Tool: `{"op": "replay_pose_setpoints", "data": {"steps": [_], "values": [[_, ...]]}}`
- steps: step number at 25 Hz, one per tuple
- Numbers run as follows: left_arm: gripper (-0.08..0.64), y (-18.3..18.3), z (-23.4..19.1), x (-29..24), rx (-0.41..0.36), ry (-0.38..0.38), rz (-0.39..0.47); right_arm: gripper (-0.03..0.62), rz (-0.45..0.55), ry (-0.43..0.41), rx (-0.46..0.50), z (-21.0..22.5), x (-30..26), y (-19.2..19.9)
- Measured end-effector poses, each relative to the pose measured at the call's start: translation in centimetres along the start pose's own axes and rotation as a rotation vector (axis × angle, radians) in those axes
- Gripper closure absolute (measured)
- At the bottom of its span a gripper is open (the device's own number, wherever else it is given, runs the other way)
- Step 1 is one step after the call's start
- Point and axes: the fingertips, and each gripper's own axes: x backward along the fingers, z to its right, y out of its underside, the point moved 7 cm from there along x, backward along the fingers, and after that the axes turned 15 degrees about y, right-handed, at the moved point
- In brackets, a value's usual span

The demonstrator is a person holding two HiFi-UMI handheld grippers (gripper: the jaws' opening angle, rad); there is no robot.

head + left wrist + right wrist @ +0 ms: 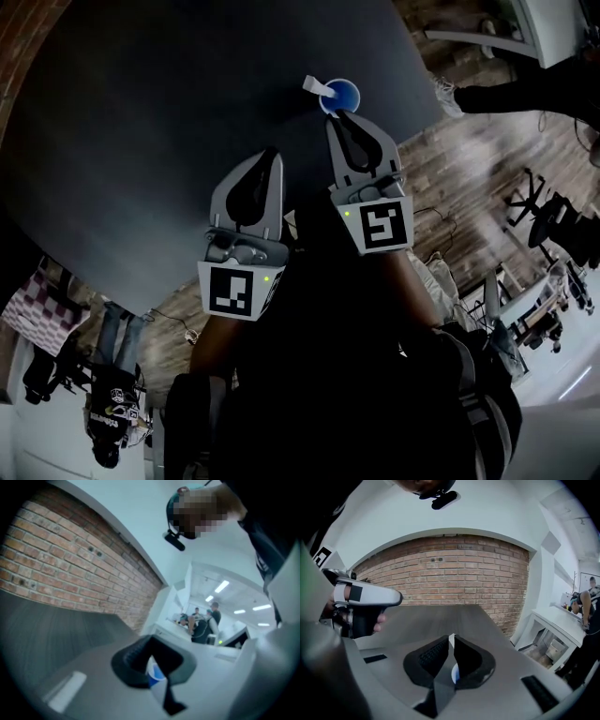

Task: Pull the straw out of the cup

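At far left, brick wall (70,564): we see it large in both gripper views. The head view catches only a corner of it.
Table (141,141): dark and matt, filling the upper left of the head view. In the gripper views it runs back to the wall.
Left gripper (271,153): held over the near part of the table, well apart from the cup. In its own view we find the jaws pressed together at the tips, pinching nothing. Only the right gripper view shows it from the side, with fingers (380,618) of the holding hand curled beneath it.
Straw (314,86): white and flat-ended. In the head view it stands in the cup and leans out over the left rim. The right gripper view gives only a white sliver at the jaw tips.
Cup (344,97): blue, upright, near the table's edge. Each gripper view shows it only as a blue patch through the hollow behind the jaws.
Right gripper (339,116): tips just beside the cup's near rim, jaws drawn together to a thin slit. We cannot tell whether they touch the straw.
Wooden floor (469,169): right of the table, clearest in the head view.
People (204,620): a small group in a lit room, plain in the left gripper view and cut off at the frame edge in the right one.
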Motion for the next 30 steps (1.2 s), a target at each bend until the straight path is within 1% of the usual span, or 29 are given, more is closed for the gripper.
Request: {"op": "replay_pose_setpoints", "data": {"steps": [3,7,10,20,23,30], "values": [[0.555,0.5,-0.5,-0.4,0.036,-0.012,-0.003,0.583,-0.024,0.001,0.057,0.0,-0.9,0.7],[0.555,1.1,-1.0,-0.6,0.058,-0.018,-0.007,0.569,-0.056,-0.004,0.151,-0.2,-2.0,1.5],[0.555,1.4,-1.5,-0.7,0.071,-0.022,-0.009,0.537,-0.082,-0.009,0.182,-0.3,-2.9,2.0],[0.555,2.2,-2.8,-0.9,0.094,-0.043,-0.007,0.517,-0.121,0.011,0.326,-0.3,-5.0,3.2],[0.555,2.2,-3.0,-0.8,0.098,-0.047,-0.010,0.515,-0.123,0.012,0.349,-0.5,-5.4,3.3],[0.555,2.6,-3.0,-0.8,0.106,-0.051,-0.013,0.515,-0.131,0.023,0.366,-0.6,-6.0,3.9]]}}
